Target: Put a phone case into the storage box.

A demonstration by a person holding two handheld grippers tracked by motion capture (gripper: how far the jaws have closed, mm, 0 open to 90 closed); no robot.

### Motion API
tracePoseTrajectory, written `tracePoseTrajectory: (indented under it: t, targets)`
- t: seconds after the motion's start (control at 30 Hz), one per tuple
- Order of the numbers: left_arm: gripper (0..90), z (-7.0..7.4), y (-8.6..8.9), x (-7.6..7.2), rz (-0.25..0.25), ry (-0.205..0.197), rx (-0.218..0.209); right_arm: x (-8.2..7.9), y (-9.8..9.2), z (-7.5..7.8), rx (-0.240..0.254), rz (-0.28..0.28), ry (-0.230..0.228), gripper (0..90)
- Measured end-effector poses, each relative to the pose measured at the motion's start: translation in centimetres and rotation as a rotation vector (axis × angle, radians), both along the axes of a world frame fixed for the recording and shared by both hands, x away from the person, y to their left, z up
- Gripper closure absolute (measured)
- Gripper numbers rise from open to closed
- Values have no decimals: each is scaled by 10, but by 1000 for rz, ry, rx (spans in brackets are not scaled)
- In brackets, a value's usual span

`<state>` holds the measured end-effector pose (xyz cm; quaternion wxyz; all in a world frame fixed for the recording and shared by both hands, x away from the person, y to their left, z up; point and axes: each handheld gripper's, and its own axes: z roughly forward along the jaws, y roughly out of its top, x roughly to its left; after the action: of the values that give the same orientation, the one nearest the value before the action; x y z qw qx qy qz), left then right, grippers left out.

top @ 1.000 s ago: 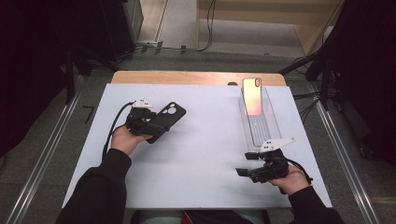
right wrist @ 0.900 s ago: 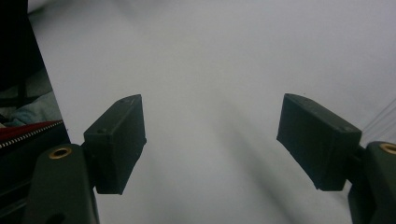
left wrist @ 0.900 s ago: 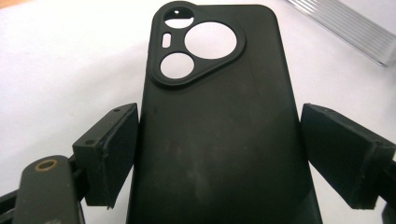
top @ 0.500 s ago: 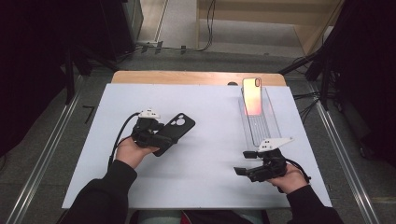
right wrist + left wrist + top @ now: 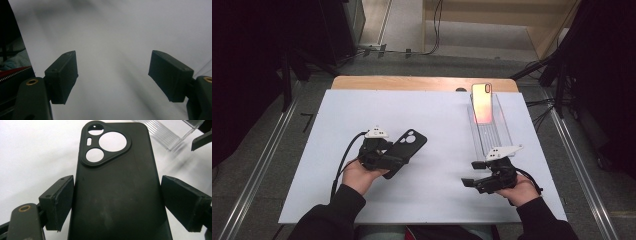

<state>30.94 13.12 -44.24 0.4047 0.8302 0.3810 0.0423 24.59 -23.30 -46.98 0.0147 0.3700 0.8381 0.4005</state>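
The case point(image 5: 404, 150) is what I'm working with: a black phone case with a camera cut-out, sitting between the jaws of my left claw point(image 5: 398, 159), left of the bench's point(image 5: 437, 117) middle. In the left gripper view the case point(image 5: 117, 192) runs straight away from the claw, camera cut-out at the far end, and the two pads sit against its long edges, the left pad hard against one side and the right pad at the other. I judge that a grip across the width, jaws standing wide because the case itself is wide. Whether its underside touches the bench or hangs just above it, I cannot tell.

From above, the case's long axis points up and to the right, towards the clear tray point(image 5: 490, 131) on the right half of the bench. A phone point(image 5: 482, 102) leans upright at the tray's far end, well apart from the case.

My right claw point(image 5: 472, 181) sits near the bench's front edge, just short of the tray's near end, jaws wide with nothing between them; its own view looks along its pads point(image 5: 63, 75) at bare white bench.

The relation that matters: the tray and phone lie ahead and right of the case, along the line its far end already points, and the empty right claw is the nearer one to them.
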Motion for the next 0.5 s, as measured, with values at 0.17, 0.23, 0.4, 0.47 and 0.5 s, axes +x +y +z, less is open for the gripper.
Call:
tracePoseTrajectory:
  t: [0.17, 0.23, 0.4, 0.47, 0.5]
  targets:
    - [146, -1, -7, -10, 27, -57, 30, 0, 2, 2, 4, -10, -4, 215]
    - [146, -2, -9, -13, 36, -63, 20, 0, 3, 2, 0, -14, -4, 214]
    - [146, -7, -15, -19, 56, -55, 6, 0, 7, 6, 23, -55, 22, 214]
    - [146, -9, -17, -21, 70, -48, -12, 0, 8, 7, 36, -69, 29, 214]
    - [146, -10, -17, -21, 71, -43, -21, 1, 9, 8, 43, -75, 36, 214]
